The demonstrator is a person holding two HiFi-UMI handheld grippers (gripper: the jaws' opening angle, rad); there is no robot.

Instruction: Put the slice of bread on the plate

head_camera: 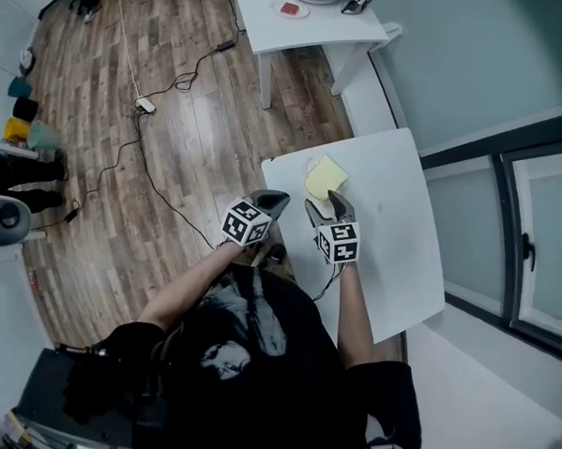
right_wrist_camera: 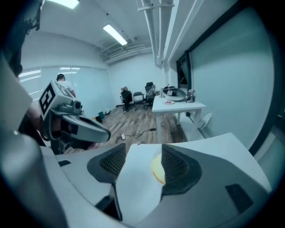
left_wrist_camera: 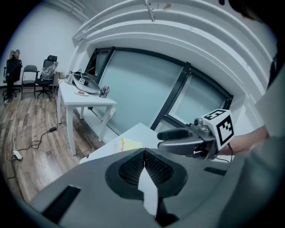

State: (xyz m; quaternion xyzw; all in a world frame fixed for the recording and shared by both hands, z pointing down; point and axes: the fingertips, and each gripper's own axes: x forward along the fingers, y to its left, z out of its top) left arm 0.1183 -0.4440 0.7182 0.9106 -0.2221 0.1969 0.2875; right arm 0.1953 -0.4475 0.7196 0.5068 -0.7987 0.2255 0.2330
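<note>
Toward the table's (head_camera: 393,236) far left corner — slice of bread (head_camera: 327,177), yellow, flat, seemingly over a pale plate (head_camera: 311,166). Right gripper (head_camera: 326,202): jaws spread, empty, just short of the slice — the nearer hand. Left gripper (head_camera: 273,202): jaws pressed together, at the table's left edge.

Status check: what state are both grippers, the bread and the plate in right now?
Left gripper: fingers shut, empty.
Right gripper: fingers open, nothing between them.
Slice of bread: lying flat, free of both grippers.
Plate: apparently under the bread; white on white table, hard to confirm.
</note>
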